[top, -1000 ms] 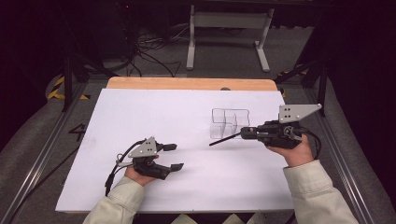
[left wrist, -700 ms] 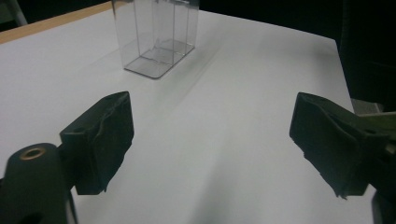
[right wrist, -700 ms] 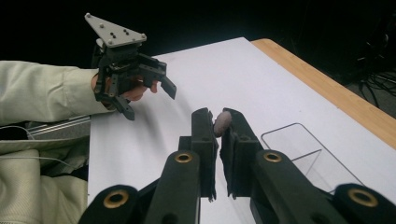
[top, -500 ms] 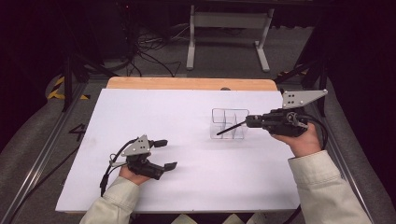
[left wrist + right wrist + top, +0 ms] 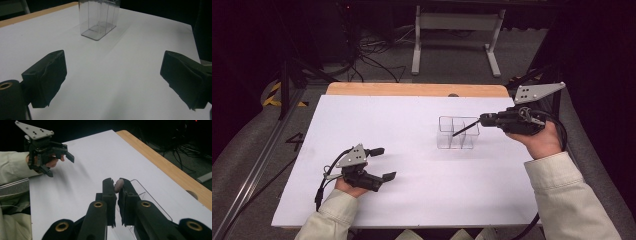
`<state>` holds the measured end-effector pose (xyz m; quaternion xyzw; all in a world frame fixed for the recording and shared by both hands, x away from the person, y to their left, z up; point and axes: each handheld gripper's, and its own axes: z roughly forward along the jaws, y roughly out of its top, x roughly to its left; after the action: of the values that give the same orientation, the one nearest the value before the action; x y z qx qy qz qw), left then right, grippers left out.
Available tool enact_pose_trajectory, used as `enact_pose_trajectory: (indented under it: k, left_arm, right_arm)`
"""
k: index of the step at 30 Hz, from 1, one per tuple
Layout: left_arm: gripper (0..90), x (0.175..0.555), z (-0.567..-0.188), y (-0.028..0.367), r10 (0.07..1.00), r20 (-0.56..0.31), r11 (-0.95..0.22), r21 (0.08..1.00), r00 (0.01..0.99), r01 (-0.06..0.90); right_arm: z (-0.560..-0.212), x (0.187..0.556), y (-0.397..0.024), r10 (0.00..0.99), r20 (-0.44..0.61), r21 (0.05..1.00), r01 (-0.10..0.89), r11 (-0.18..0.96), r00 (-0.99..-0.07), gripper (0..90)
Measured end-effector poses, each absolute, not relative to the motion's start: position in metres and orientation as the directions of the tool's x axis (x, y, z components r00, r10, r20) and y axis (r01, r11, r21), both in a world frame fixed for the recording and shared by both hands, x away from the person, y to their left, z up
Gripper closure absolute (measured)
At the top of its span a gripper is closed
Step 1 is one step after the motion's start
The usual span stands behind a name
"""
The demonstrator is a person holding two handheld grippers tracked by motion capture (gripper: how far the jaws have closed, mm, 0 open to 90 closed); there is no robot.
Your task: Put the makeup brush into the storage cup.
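A clear plastic box (image 5: 458,132) with several compartments stands right of centre on the white sheet (image 5: 412,125). My right gripper (image 5: 482,120) hovers beside its right side, shut on a thin dark stick (image 5: 466,128) that slants down over the box. In the right gripper view the stick's rounded greyish end (image 5: 118,185) shows between the tips of the right gripper (image 5: 117,182), above the box's rim (image 5: 152,202). My left gripper (image 5: 384,163) lies low at the near left; its jaws have just been opening, with nothing between them. The left gripper (image 5: 112,77) faces the box (image 5: 98,20).
A wooden table edge (image 5: 412,89) runs along the far side of the sheet. Beyond it are a metal stand (image 5: 457,30) and floor cables (image 5: 362,55). The left gripper (image 5: 60,165) shows far off in the right gripper view.
My right gripper has risen and drawn away from me with the stick, whose tip now hangs over the box. The left gripper's jaws stand wider apart.
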<state>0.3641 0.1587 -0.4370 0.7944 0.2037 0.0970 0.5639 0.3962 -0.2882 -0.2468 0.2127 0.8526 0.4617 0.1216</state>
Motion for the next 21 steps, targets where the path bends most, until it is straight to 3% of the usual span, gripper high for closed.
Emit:
enact_pose_trajectory:
  k: [21]
  left_arm:
    - [5.6,0.366,-0.438,0.167,0.468,-0.097,-0.260,0.935,0.878,0.242]
  right_arm:
    - [-0.225,0.423,-0.287,0.583,-0.031,0.774,0.349,0.528,-0.812,84.3]
